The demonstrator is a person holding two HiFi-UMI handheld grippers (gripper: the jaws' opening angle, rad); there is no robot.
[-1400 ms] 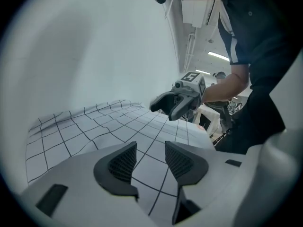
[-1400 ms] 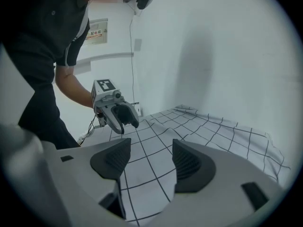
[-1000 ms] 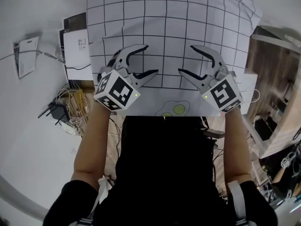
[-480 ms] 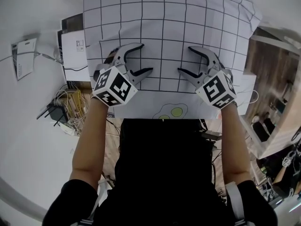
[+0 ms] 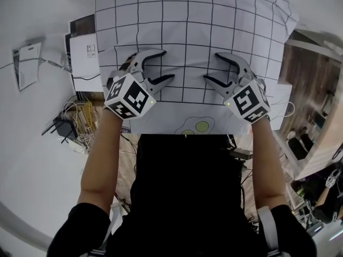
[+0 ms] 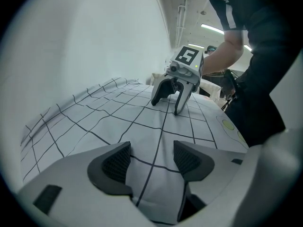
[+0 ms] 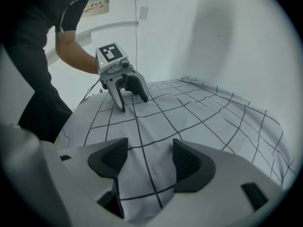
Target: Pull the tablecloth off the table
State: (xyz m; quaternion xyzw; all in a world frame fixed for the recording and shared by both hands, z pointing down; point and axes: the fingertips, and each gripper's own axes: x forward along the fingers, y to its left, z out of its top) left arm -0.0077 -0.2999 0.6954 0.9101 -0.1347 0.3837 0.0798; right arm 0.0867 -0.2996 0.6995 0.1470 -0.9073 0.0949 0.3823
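The left gripper sits tips-down on the near part of the tablecloth, close to the cloth's left edge. Its jaws stand wide and have just been closing. In the left gripper view a low ridge of the checked fabric rises between the two pads, but neither pad looks pressed against it, so this reads as the start of a pinch, not a hold.

The tablecloth itself lies spread over the counter, which stays hidden beneath it. The grid lines run mostly flat towards the far end, and the cloth drapes over the sides there. Its near hem, with a fried-egg print, hangs down just in front of the person's body. Nothing shows on top of the cloth except the two tools.

The right gripper mirrors the other, tips on the cloth near the right side and level with it. Its jaws are also spread wide. The right gripper view shows a fold of fabric bunched up between the pads, apparently without firm pressure from them.

As a judgement, the task is at its very beginning: both tools are placed and gathering fabric, while no part of the cloth seems drawn off yet. Closing on the folds and dragging the whole cloth towards the person and off the counter remain.
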